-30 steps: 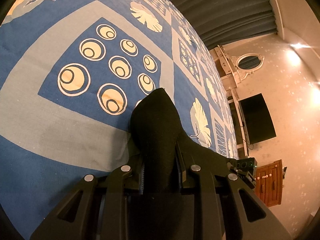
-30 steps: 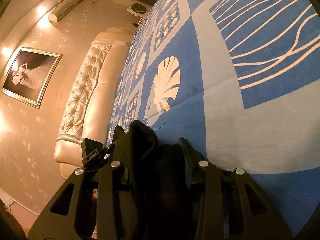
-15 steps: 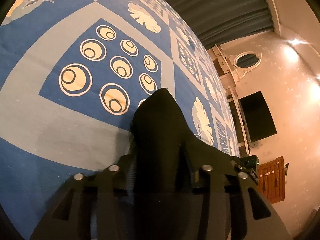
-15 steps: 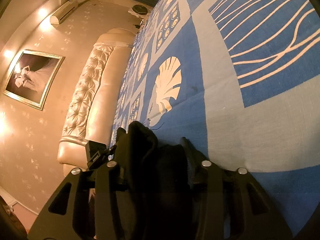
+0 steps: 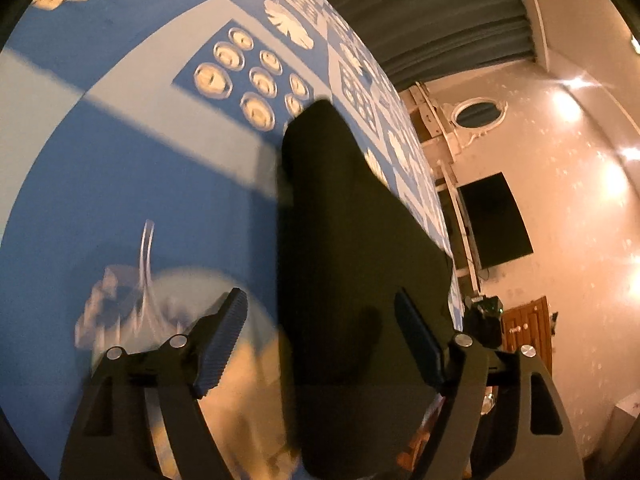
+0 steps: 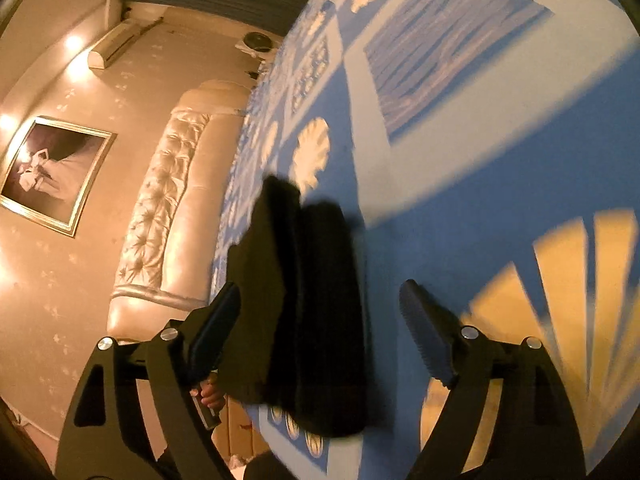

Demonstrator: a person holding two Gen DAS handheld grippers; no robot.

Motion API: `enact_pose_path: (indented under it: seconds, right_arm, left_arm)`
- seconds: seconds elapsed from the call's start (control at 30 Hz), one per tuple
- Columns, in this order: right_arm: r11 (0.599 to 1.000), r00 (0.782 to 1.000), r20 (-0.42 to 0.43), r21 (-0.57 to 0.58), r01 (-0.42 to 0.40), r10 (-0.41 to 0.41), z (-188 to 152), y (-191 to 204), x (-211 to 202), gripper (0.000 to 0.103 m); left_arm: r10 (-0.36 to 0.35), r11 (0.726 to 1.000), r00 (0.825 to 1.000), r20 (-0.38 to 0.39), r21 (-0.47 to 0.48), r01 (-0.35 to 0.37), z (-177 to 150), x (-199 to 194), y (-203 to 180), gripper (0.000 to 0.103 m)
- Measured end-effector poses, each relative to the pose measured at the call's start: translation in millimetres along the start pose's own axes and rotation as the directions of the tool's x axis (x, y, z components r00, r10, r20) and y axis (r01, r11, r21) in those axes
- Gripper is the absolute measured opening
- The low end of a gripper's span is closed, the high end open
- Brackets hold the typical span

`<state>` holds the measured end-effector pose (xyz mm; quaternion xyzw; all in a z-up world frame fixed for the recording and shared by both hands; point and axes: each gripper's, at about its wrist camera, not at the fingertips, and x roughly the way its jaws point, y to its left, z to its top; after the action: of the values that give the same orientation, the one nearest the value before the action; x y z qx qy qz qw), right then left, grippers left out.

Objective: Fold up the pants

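Left wrist view: the left gripper (image 5: 320,344) has its jaws opening, fingers (image 5: 224,336) spread clear of the black pants (image 5: 352,248), which lie between them on the blue patterned bedspread (image 5: 140,184).

Right wrist view: the right gripper (image 6: 320,332) is likewise opening, its fingers (image 6: 428,332) apart on either side of the bunched pants (image 6: 308,304), not pressing them. A padded headboard (image 6: 168,208) stands beyond.

Step judged: release after a fold. The next move calls for a fresh grasp at an edge for another fold.
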<state>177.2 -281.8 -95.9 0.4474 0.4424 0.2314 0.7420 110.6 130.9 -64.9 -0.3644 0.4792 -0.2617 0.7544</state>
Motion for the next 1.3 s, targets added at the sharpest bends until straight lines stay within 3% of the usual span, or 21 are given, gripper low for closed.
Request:
enact_pose_path:
  seconds: [0.13,0.47,0.5,0.53,0.57,0.63,0.7,0.93,1.3]
  right_arm:
    - [1.0,1.0,-0.031,-0.028,0.003,-0.004,-26.1,7.8,0.0,0.089]
    - [0.998,0.995,-0.092,-0.063,0.029,-0.035,-57.6,29.1,25.3,0.09]
    - [0.998,0.995,-0.084,-0.054,0.042,-0.047,-58.6,29.3,25.5,0.084]
    - [0.998,0.995,-0.078,-0.042,0.054,-0.057,-57.6,28.2,26.0,0.066]
    - [0.998,0.995,-0.073,-0.026,0.064,-0.066,-56.6,24.6,24.7,0.055]
    - [0.999,0.997,-0.07,0.01,0.043,-0.042,-56.2,15.4,22.6,0.041]
    - [1.0,0.998,-0.063,0.017,0.019,-0.018,-59.4,12.6,20.7,0.039]
    - [0.999,0.998,-0.056,0.021,-0.026,0.027,-58.0,15.7,19.7,0.034]
    - [0.999,0.998,-0.053,0.011,-0.032,0.032,-59.9,14.3,11.4,0.033]
  left_arm:
    - [-0.011,1.0,1.0,-0.014,0.003,0.011,-24.3,-1.1,-6.5,0.076]
    - [0.019,0.999,1.0,-0.022,0.039,-0.018,-34.8,23.4,-23.6,0.079]
    - [0.03,0.998,0.999,-0.017,0.047,-0.029,-36.6,24.1,-24.9,0.079]
    - [0.043,0.997,0.999,-0.014,0.058,-0.042,-36.4,26.4,-26.2,0.079]
    - [0.061,0.995,0.998,-0.01,0.076,-0.06,-37.3,28.3,-28.9,0.079]
    - [0.096,0.99,0.995,-0.007,0.104,-0.095,-37.2,29.8,-31.0,0.074]
    - [0.128,0.984,0.992,-0.005,0.122,-0.127,-37.8,32.4,-33.5,0.064]
    - [0.108,0.989,0.994,0.015,0.102,-0.109,-36.7,28.9,-32.0,0.044]
    - [0.093,0.991,0.996,0.018,0.094,-0.094,-42.4,28.3,-28.6,0.039]
